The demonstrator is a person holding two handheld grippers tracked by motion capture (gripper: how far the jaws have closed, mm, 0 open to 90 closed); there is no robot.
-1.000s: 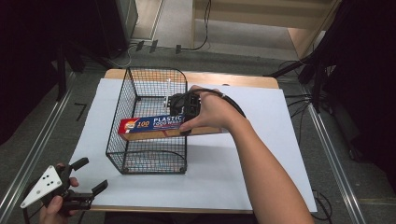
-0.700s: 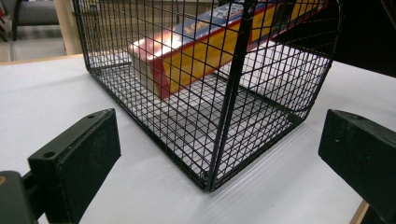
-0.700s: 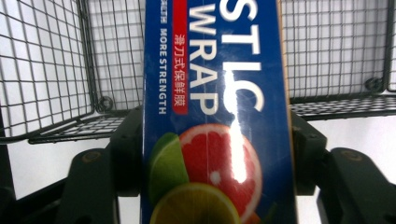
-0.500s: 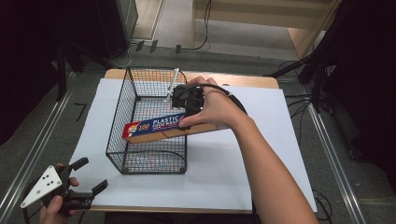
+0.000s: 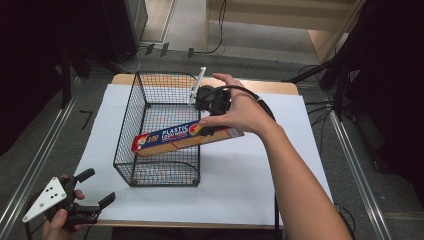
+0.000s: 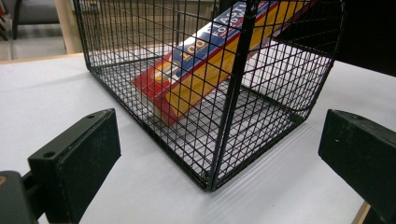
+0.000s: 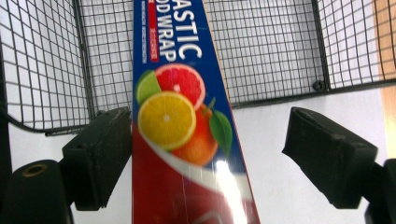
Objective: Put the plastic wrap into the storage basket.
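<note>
Lower now, the box (image 5: 187, 136) slants into the basket (image 5: 165, 172), one end over its rim. Right gripper (image 5: 212, 100) has spread wide, left gripper (image 5: 82, 202) open, idle. Unsupported, it may tip out.

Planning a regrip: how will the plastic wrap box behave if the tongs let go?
The plastic wrap box probably stays stiff: it spans the wire basket rim without sagging. Its glossy face may slip. Tilted over the rim, it could slide inward.
</note>
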